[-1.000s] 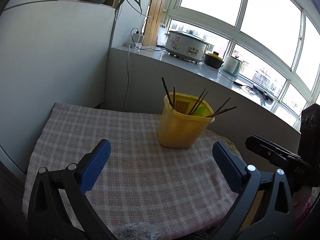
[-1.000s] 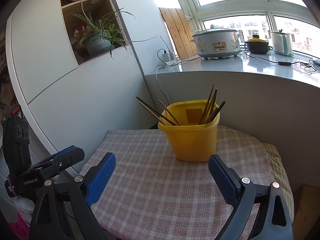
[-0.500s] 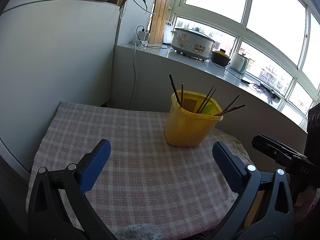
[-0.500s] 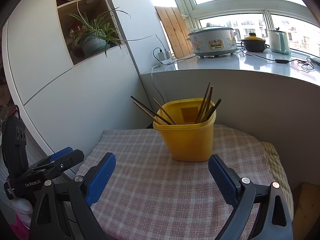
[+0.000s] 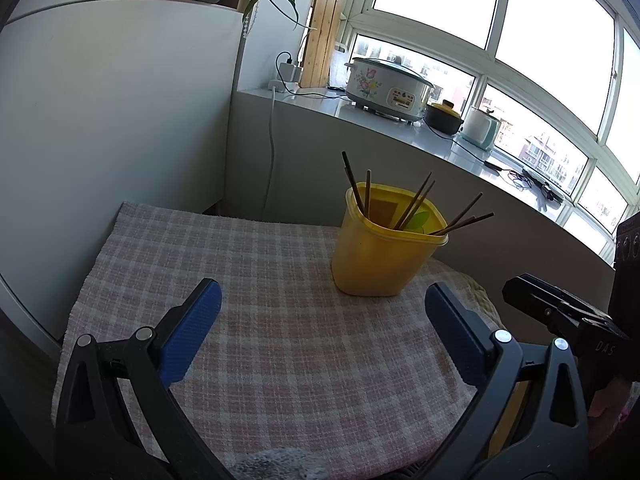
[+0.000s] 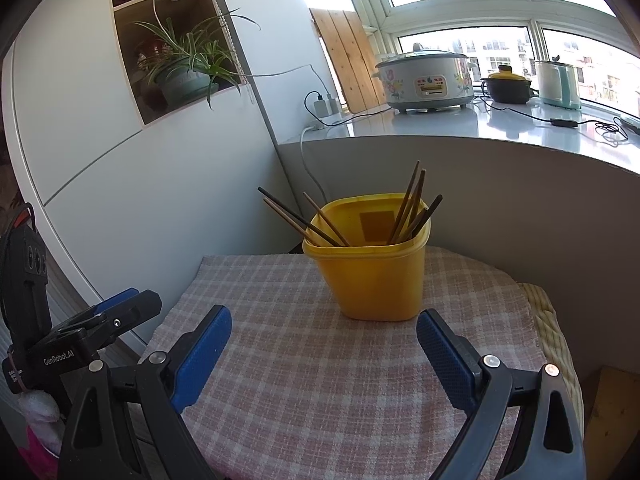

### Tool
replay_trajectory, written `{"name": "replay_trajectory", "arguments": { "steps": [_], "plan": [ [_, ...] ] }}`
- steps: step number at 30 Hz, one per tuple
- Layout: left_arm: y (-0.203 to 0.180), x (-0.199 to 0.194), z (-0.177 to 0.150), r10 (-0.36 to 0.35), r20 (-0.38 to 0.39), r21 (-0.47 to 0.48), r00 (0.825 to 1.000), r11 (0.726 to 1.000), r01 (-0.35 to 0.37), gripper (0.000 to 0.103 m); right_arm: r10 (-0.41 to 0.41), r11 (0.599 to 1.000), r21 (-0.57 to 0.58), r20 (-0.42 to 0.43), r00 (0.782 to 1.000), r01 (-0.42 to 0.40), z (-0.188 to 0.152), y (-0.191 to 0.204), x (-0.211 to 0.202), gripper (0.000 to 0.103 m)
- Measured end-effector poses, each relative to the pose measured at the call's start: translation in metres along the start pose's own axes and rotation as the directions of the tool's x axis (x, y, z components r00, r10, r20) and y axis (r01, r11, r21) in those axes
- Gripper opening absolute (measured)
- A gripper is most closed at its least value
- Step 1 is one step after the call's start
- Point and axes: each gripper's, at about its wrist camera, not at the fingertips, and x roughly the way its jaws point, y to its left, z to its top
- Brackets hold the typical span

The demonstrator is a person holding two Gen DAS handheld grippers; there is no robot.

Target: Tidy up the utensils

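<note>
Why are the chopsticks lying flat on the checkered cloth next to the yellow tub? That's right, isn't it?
Not quite. The chopsticks aren't lying on the checkered cloth; they stand inside the yellow tub, leaning against its rim. The right wrist view shows this clearly. The tub itself does sit on the cloth.

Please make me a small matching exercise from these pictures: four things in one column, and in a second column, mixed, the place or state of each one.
Things:
1. chopsticks
2. yellow tub
3. rice cooker
4. left gripper

Places or states:
a. on the window counter
b. open, holding nothing
c. standing in the tub, leaning on its rim
d. on the checked cloth

Pairs: 1-c, 2-d, 3-a, 4-b
</note>
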Motion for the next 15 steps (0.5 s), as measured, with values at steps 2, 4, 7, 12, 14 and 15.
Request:
{"name": "replay_trajectory", "arguments": {
  "steps": [2,4,7,12,14,15],
  "plan": [
    [-0.0003,0.0003,0.0003,0.001,0.001,0.002,1.0,1.0,-0.001,0.103,0.001,1.0,0.002,0.0,1.0,-0.001,-0.0002,-0.0002,-0.0001,0.095],
    [-0.0009,0.0,0.0001,0.007,0.002,0.001,1.0,1.0,-0.007,0.103,0.002,1.0,0.005,-0.001,1.0,-0.002,-0.0007,-0.0006,-0.0002,0.095],
    [-0.001,0.0001,0.0003,0.007,0.002,0.0,1.0,1.0,-0.007,0.103,0.002,1.0,0.005,-0.004,1.0,-0.002,-0.0014,-0.0008,0.0007,0.095],
    [-0.0018,0.0005,0.0001,0.011,0.002,-0.004,1.0,1.0,-0.011,0.103,0.002,1.0,0.005,-0.006,1.0,-0.002,-0.0016,-0.0009,0.001,0.095],
    [-0.0014,0.0005,0.0005,0.01,0.002,-0.002,1.0,1.0,-0.01,0.103,0.003,1.0,0.005,-0.008,1.0,-0.003,-0.0017,-0.001,0.0011,0.095],
    [-0.0018,0.0005,0.0,0.012,0.002,-0.002,1.0,1.0,-0.012,0.103,0.003,1.0,0.005,-0.008,1.0,-0.003,-0.0018,-0.001,0.0011,0.095]
  ]
}}
